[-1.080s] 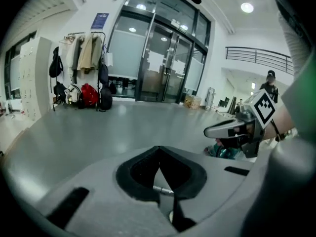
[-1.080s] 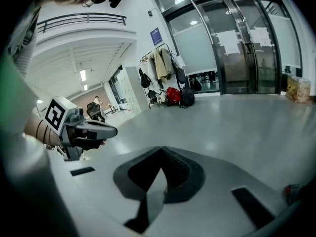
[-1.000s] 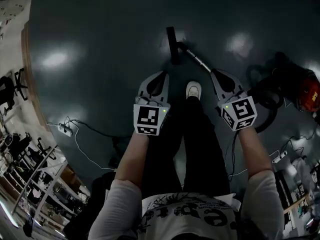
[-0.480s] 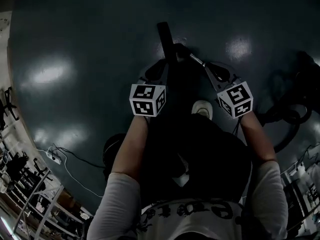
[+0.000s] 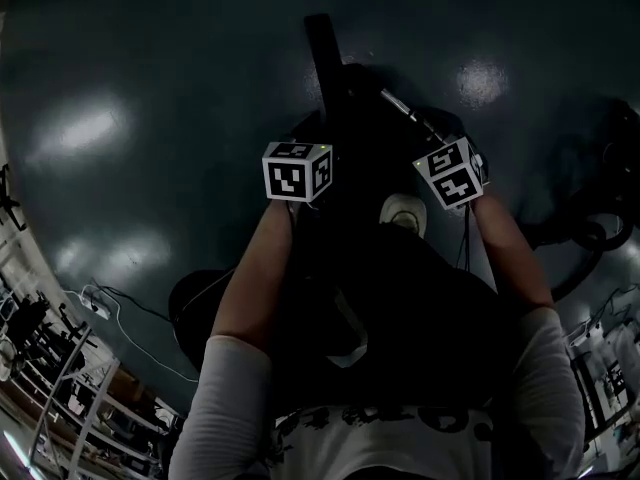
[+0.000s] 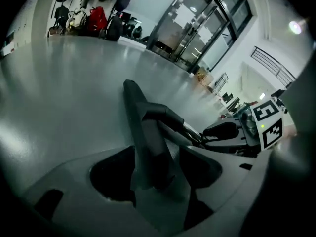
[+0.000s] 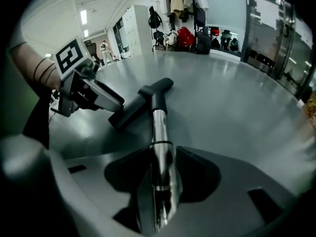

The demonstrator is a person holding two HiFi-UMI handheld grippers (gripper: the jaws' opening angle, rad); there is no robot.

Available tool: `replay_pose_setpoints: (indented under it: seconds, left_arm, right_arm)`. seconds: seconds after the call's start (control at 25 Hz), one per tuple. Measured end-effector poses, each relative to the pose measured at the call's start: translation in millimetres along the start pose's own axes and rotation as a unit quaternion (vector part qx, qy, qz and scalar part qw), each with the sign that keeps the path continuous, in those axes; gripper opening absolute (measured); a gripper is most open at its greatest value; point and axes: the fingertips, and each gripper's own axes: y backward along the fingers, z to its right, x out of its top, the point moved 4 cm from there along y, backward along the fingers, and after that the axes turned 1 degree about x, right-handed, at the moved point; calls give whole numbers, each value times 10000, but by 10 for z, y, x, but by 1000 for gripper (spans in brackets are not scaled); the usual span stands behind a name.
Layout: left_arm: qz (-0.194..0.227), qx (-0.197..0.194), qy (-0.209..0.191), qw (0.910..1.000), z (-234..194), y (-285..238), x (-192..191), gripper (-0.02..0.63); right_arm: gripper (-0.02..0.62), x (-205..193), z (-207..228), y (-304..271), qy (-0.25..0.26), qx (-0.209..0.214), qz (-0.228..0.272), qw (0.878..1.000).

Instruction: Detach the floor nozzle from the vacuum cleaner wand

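Now the left claw (image 6: 155,174) is opening with the floor nozzle (image 6: 143,127) between its jaws. The right claw (image 7: 160,179) is opening around the wand (image 7: 159,132).

Head view looking steeply down, both gripper views low, close, sharing the floor nozzle (image 7: 133,110)

White sleeves (image 5: 225,408), black trousers (image 5: 400,298), white shoe (image 5: 405,211), checkered marker cubes (image 5: 297,171), grey grippers (image 6: 154,177)
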Motion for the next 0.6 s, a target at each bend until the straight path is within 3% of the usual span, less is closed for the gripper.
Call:
replay_pose_setpoints:
  seconds: [0.12, 0.28, 0.6]
  left_arm:
    - [-211, -2, -60, 9998, 0, -170, -56, 281]
    - [-406, 71, 344, 9986, -40, -239, -120, 281]
    - [-411, 35, 383, 9984, -73, -292, -148, 281]
  right_arm:
    - [175, -39, 4, -201, -182, 280, -240, 9992]
    - [181, -45, -26, -430, 244, 181, -660, 9974]
    - [183, -94, -5, -423, 392, 185, 22, 9991]
